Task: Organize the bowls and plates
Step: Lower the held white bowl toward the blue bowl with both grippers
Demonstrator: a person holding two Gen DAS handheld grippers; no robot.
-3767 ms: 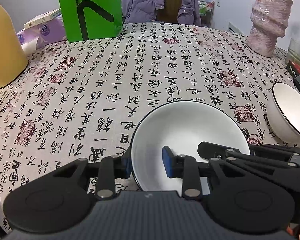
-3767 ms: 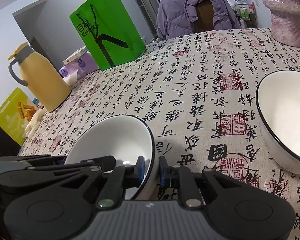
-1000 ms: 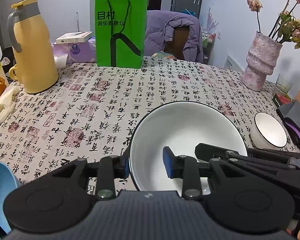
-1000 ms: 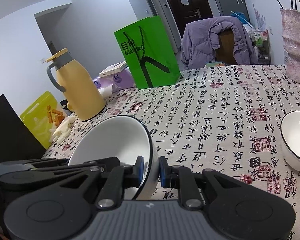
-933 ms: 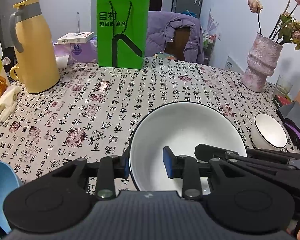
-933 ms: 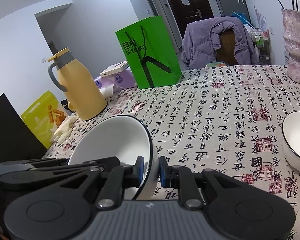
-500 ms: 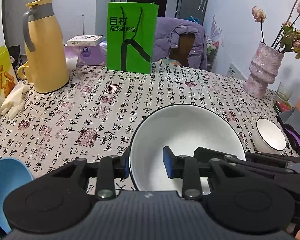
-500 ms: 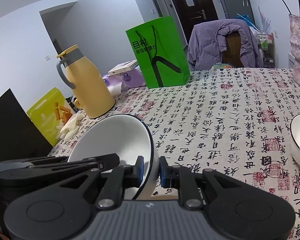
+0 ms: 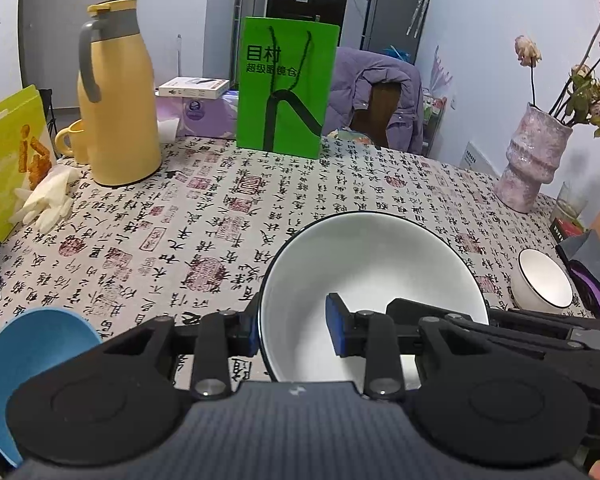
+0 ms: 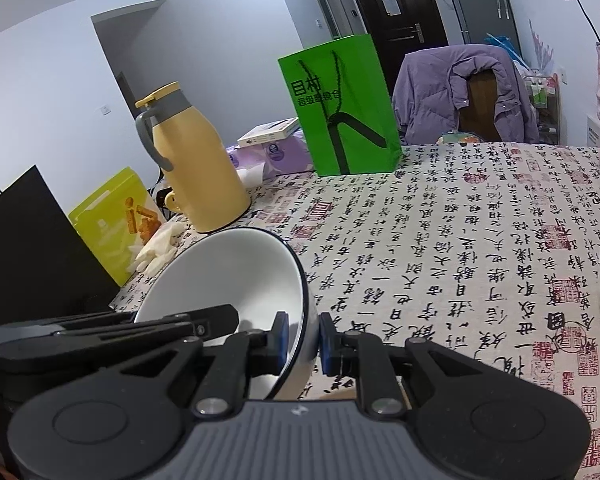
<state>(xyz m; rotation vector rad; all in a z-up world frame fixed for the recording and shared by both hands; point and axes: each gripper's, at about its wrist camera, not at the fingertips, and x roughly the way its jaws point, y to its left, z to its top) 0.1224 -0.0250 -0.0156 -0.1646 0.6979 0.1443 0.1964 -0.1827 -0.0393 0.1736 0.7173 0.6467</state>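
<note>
The big white bowl [image 9: 372, 264] is being held up above the table [image 9: 204, 216] by both grippers, each pinching one side of its rim. The left gripper [image 9: 294, 330] is being closed on the near left rim, and the right gripper [image 10: 303, 340] is being squeezed almost fully closed on the right rim. The bowl's bottom is being hidden by the grippers, and beside it a small white bowl [image 9: 544, 284] and a blue bowl [image 9: 24, 360] are being cut off.

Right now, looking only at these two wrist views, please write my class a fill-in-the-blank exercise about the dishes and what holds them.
1. Both grippers grip the rim of one large ____ bowl, the left gripper and the right gripper.
2. A smaller white bowl sits on the tablecloth near the ____ vase.
3. The bowl at the lower left of the left wrist view is ____.
4. The yellow jug stands left of the ____ bag.

Missing words: white; pink; blue; green
</note>
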